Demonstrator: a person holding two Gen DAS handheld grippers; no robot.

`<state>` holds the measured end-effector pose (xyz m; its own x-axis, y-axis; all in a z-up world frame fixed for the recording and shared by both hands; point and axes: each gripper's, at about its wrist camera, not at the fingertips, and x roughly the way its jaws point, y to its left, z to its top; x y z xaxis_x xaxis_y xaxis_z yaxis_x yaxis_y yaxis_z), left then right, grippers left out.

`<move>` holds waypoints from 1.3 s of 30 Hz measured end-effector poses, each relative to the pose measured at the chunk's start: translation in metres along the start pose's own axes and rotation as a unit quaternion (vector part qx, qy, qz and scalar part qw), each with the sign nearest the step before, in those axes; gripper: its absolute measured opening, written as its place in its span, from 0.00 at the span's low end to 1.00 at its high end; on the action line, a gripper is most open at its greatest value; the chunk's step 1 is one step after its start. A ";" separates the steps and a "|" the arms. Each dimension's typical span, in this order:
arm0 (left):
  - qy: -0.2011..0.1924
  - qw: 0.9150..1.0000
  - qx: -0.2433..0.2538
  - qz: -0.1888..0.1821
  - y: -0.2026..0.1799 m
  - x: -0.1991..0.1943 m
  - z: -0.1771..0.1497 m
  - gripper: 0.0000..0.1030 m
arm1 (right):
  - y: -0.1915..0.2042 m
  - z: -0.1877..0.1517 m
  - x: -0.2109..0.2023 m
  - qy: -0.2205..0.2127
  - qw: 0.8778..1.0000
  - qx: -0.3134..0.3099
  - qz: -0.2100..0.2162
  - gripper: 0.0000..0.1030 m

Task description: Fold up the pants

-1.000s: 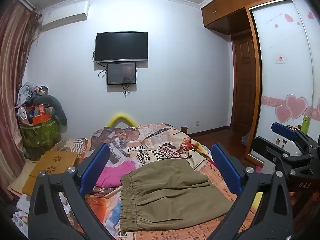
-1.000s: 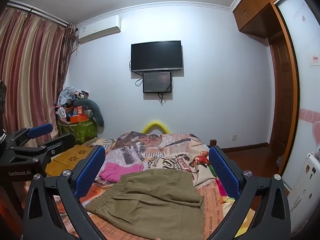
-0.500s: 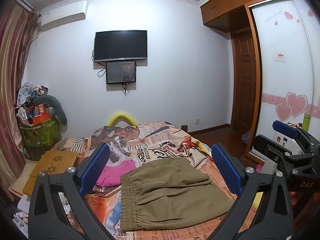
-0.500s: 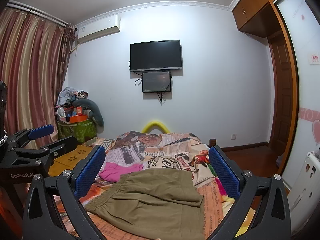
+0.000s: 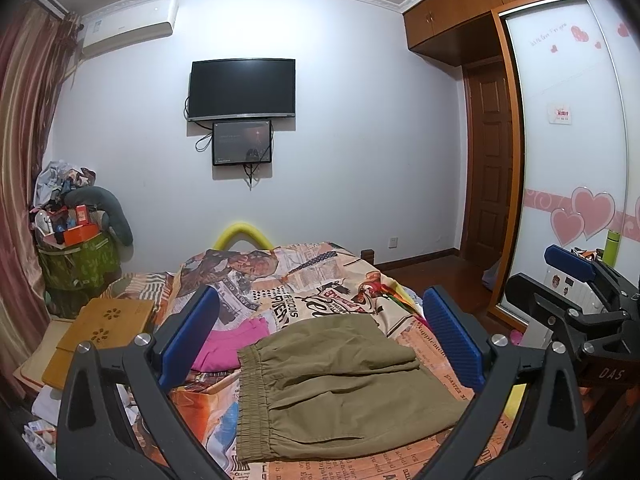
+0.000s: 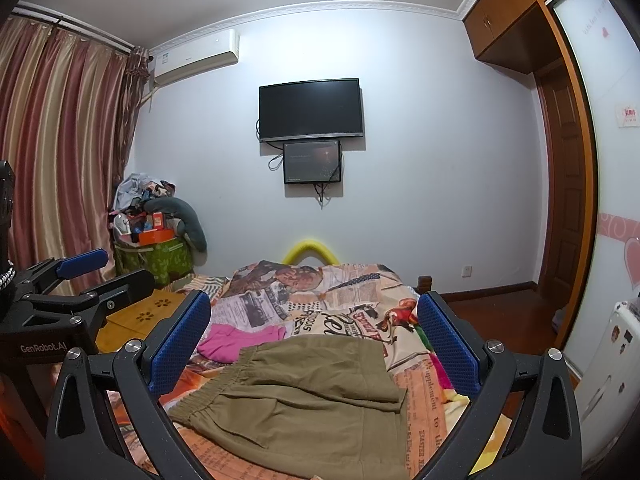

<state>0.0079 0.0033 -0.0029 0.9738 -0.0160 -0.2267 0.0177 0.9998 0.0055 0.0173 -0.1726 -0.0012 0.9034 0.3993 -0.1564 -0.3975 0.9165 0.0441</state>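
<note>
Olive-green pants [image 5: 340,392] lie folded flat on the patterned bedspread [image 5: 304,280], elastic waistband to the left. The right wrist view shows the same pants [image 6: 312,404] low in the middle. My left gripper [image 5: 320,340] hangs open above the pants, holding nothing, both blue pads wide apart. My right gripper [image 6: 314,344] is open too, raised over the pants and empty. The right gripper [image 5: 576,292] also shows at the right edge of the left wrist view, and the left gripper [image 6: 76,280] at the left edge of the right wrist view.
A pink garment [image 5: 232,340] lies on the bed left of the pants. A wooden lap table [image 5: 100,328] sits at the bed's left side, a cluttered green bin [image 5: 76,256] behind it. A wardrobe [image 5: 568,160] and door [image 5: 488,168] stand on the right.
Both grippers have tilted up and back slightly, so the bed and pants sit a little lower in view. The pants have not moved.
</note>
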 end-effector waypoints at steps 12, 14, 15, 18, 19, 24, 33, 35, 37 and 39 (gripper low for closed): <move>-0.002 1.000 -0.001 0.000 0.001 0.001 -0.001 1.00 | -0.007 -0.005 0.003 0.001 1.000 0.003 -0.001 1.00; -0.002 1.000 -0.002 0.000 0.001 0.001 -0.001 1.00 | -0.008 -0.007 0.004 0.001 1.000 0.004 -0.001 1.00; -0.002 1.000 -0.002 0.000 0.001 0.001 -0.001 1.00 | -0.008 -0.006 0.002 0.001 1.000 0.004 -0.001 1.00; -0.002 1.000 -0.002 -0.001 0.001 0.001 -0.001 1.00 | -0.008 -0.005 0.002 0.002 1.000 0.004 -0.001 1.00; -0.002 1.000 -0.002 0.000 0.001 0.001 -0.001 1.00 | -0.008 -0.006 0.002 0.002 1.000 0.004 -0.001 1.00; -0.002 1.000 -0.002 -0.001 0.001 0.001 0.000 1.00 | -0.005 -0.004 0.001 0.003 1.000 0.004 -0.002 1.00; -0.003 1.000 -0.001 0.001 -0.001 0.001 0.001 1.00 | -0.005 -0.004 0.002 0.004 1.000 0.004 -0.001 1.00; -0.002 1.000 -0.001 0.000 -0.001 0.001 0.001 1.00 | -0.006 -0.004 0.001 0.004 1.000 0.005 -0.001 1.00; -0.002 1.000 -0.001 -0.001 -0.001 0.001 0.001 1.00 | -0.006 -0.004 0.002 0.004 1.000 0.005 -0.001 1.00; -0.003 1.000 -0.001 0.000 -0.002 0.001 0.001 1.00 | -0.005 -0.004 0.002 0.004 1.000 0.005 -0.002 1.00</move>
<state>0.0087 0.0013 -0.0018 0.9750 -0.0158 -0.2218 0.0170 0.9998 0.0035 0.0205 -0.1759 -0.0055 0.9032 0.3960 -0.1654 -0.3926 0.9181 0.0539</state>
